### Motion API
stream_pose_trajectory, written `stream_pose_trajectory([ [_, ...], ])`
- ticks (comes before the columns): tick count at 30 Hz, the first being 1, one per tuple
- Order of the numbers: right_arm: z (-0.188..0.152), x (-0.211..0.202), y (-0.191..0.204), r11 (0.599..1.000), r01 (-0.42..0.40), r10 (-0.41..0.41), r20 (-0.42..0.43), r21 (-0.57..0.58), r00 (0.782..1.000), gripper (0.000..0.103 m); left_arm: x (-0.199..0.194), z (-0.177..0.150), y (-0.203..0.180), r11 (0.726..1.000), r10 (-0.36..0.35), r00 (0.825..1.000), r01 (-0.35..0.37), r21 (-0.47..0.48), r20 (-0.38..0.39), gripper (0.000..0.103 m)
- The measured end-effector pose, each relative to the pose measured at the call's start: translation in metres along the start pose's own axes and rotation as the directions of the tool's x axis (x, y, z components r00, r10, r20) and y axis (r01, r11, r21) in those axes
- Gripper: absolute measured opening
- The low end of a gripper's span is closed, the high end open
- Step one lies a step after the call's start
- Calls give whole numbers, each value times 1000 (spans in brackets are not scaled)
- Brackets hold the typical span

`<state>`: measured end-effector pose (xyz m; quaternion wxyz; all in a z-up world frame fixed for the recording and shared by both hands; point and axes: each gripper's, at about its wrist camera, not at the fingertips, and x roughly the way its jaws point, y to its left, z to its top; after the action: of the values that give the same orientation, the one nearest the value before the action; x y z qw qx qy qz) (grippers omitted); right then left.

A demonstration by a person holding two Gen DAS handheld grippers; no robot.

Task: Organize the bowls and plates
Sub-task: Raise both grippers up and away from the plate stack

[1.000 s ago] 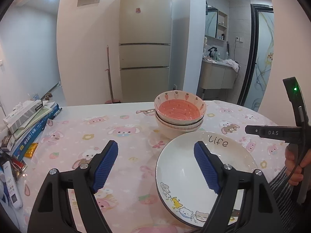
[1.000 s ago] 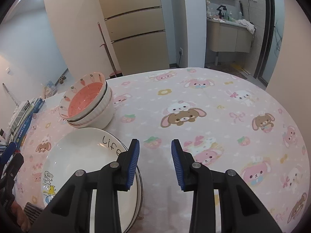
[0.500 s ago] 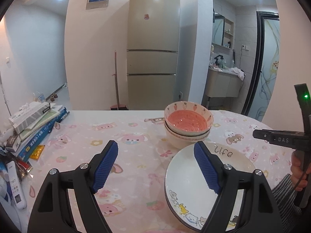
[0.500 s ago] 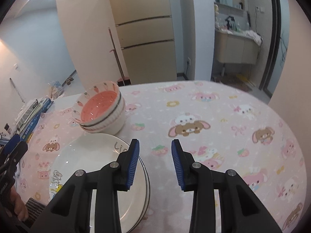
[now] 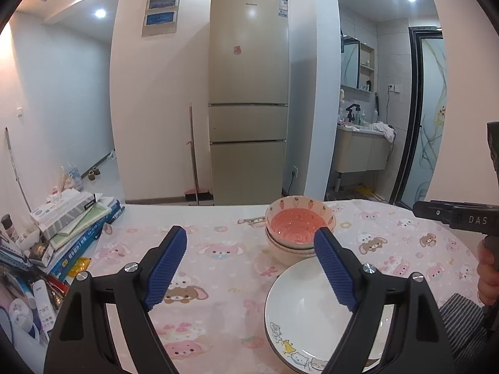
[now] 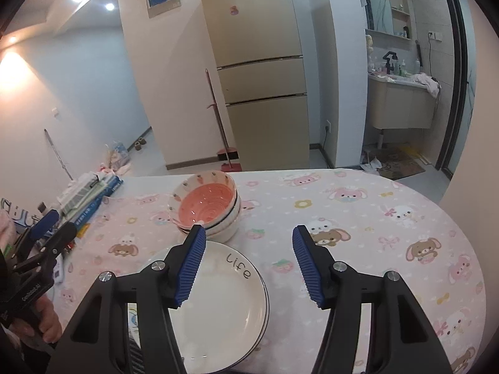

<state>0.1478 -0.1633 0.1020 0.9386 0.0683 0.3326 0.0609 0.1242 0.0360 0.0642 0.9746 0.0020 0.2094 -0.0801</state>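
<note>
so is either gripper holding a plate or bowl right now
No. The left gripper and the right gripper are both open with nothing between their fingers.

Fridge [image 5: 248,99], broom [image 6: 220,118], books [image 5: 75,227].

"Life" on white plate [image 6: 238,265], "DAS" on right hand-held gripper [image 5: 458,218]

Bowl stack [image 6: 207,207] just behind plates [image 6: 218,305] on table [image 6: 374,218]; books [image 5: 78,227] at left edge.
</note>
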Motion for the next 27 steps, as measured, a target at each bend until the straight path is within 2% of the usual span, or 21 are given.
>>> stream_pose_trajectory([
  [6, 27, -32, -1, 1000, -8, 9, 48, -21, 999, 61, -18, 26, -12, 1000, 3, 997, -5, 29, 72, 83],
  [8, 46, -46, 3, 998, 3, 1, 76, -56, 997, 68, -24, 38, -17, 999, 6, 994, -10, 35, 107, 86],
  [9, 54, -53, 6, 998, 11, -4, 99, -68, 995, 69, -28, 45, -19, 999, 8, 992, -12, 34, 124, 87],
  [11, 70, -69, 15, 995, 23, -7, 159, -101, 987, 69, -36, 59, -24, 1000, 2, 986, -6, 29, 165, 89],
  [13, 80, -82, 21, 993, 21, 4, 206, -116, 978, 71, -44, 73, -29, 999, -1, 979, -7, 36, 206, 97],
  [17, 93, -104, 33, 990, -15, 56, 298, -137, 953, 76, -57, 94, -38, 998, 23, 957, -39, 49, 288, 102],
  [22, 102, -107, 37, 991, -36, 79, 339, -130, 937, 78, -57, 109, -35, 999, 26, 945, -32, 13, 326, 102],
  [25, 106, -102, 37, 992, -30, 71, 353, -121, 933, 83, -54, 115, -35, 999, 45, 933, -51, 8, 358, 102],
  [27, 107, -98, 36, 994, -14, 54, 362, -113, 931, 83, -49, 119, -37, 997, 62, 924, -75, 19, 377, 102],
])
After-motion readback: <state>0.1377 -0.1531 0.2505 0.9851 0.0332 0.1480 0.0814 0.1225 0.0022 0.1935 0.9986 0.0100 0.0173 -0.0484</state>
